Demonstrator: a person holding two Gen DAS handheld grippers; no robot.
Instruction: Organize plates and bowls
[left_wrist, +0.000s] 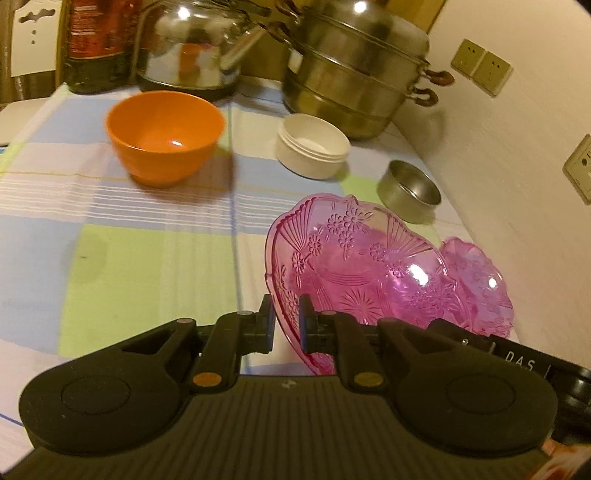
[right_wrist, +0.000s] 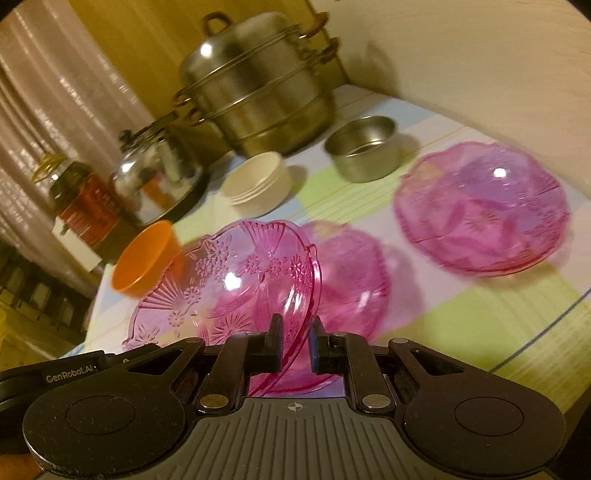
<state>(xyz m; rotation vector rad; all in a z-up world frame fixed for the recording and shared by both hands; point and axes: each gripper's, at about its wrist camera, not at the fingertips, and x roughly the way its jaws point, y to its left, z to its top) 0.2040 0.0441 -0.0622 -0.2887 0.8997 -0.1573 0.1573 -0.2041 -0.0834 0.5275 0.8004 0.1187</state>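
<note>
Pink dish (left_wrist: 354, 266) is up off the table (left_wrist: 147, 266), held at the near-right part of it, w/ both tongs on it. Left tongs (left_wrist: 286, 325) are nearly closed, pinching one side of the scalloped rim. Right tongs (right_wrist: 295, 347) are likewise narrowed on the opposite rim. Pad contact is partly hidden by the see-thru plastic, but both look like a grip.

Orientation: dish is tipped steeply, close to standing on edge, not level. Hollow side faces the left wrist cam & toward the table's left; its back faces the second pink dish (right_wrist: 354, 273). Shape is roughly round, so no real long axis. Rim plane runs front-to-back between the two tongs.

Progress, judged: early-ish.
- Second pink dish lies just behind/under the held one, prob the stack target.
- Third pink dish (right_wrist: 480, 218) sits flat by itself, further right near the wall, well apart.
- Orange bowl (left_wrist: 164, 136), white bowl (left_wrist: 312, 146) & steel bowl (left_wrist: 408, 192) stand separate, none nested.

No finished stack is visible. Left to do: level the held dish, set it on a pink one, add the last pink one, then group the bowls. Steamer pot (left_wrist: 354, 74) & kettle (left_wrist: 188, 48) at the back are not part of it.
</note>
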